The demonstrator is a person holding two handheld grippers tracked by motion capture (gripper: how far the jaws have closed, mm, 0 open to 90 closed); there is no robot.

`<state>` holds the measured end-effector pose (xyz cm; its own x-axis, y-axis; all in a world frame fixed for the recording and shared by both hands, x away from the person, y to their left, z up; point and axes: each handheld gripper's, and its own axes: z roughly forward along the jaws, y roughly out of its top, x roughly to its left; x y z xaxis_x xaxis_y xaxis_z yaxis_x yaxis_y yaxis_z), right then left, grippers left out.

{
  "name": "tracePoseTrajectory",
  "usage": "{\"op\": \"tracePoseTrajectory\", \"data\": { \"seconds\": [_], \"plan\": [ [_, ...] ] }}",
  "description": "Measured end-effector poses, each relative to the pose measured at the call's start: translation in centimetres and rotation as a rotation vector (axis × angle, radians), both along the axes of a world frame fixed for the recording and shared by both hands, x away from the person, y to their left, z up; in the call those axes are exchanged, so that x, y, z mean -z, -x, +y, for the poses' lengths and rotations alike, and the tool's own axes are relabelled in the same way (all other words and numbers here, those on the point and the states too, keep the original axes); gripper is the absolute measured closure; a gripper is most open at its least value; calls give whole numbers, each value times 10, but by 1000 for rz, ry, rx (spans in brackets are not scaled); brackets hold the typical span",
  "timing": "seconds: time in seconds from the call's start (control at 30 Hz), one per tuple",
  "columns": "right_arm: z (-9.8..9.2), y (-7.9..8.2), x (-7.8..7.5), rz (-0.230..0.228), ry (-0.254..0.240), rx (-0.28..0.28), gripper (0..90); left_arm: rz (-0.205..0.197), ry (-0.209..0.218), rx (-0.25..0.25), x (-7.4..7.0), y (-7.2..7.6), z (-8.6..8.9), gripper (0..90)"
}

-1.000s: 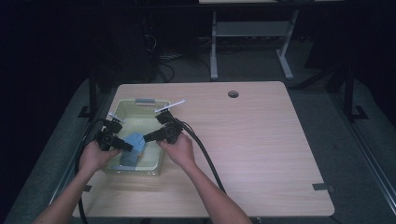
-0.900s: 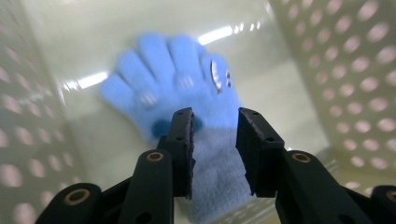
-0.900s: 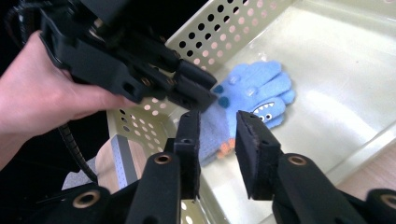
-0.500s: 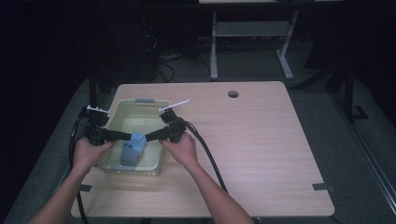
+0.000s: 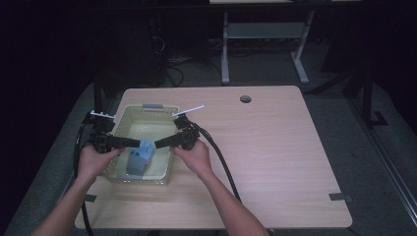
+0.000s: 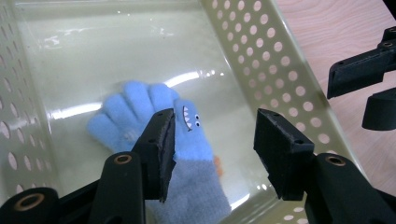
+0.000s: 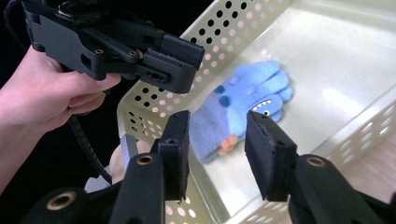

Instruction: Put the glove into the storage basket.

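Letting go now, left gripper [image 6: 212, 154] and right gripper [image 7: 217, 154] both just opening, empty, above the blue glove [image 5: 140, 156] lying low-centre in the basket [image 5: 125, 115], next backing both clear.

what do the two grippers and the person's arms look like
Both the left gripper and the right gripper are matte black, each with two flat rectangular jaws fixed by brass-coloured rivets. A thick black cable trails from the right gripper across the table, and another black cable hangs from the left. The forearms are bare, with no sleeves in sight.
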<state>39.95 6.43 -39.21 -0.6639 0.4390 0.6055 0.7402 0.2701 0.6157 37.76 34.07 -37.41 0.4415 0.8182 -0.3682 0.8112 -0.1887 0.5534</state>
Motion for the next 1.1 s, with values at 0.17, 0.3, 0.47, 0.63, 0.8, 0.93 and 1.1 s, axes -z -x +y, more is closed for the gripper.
{"op": "tracePoseTrajectory", "data": {
  "seconds": [0.17,0.3,0.47,0.63,0.8,0.93,1.1],
  "plan": [
    [-7,1,-4,-11,-12,17,574,-27,87,-10,-6,2,0,471],
    [-15,0,-6,-12,-23,21,567,-52,122,-11,-11,3,-1,458],
    [-28,-1,-9,-11,-39,32,540,-81,165,-15,-15,5,-5,445],
    [-43,-3,-14,-24,-56,55,517,-107,189,-8,-23,8,-13,445],
    [-54,-4,-19,-21,-67,74,506,-109,210,14,-28,8,-20,436],
    [-63,-5,-20,-34,-65,85,498,-115,230,28,-31,7,-26,430],
    [-71,-5,-24,-39,-65,94,467,-112,234,41,-33,6,-33,428]
  ]
}}
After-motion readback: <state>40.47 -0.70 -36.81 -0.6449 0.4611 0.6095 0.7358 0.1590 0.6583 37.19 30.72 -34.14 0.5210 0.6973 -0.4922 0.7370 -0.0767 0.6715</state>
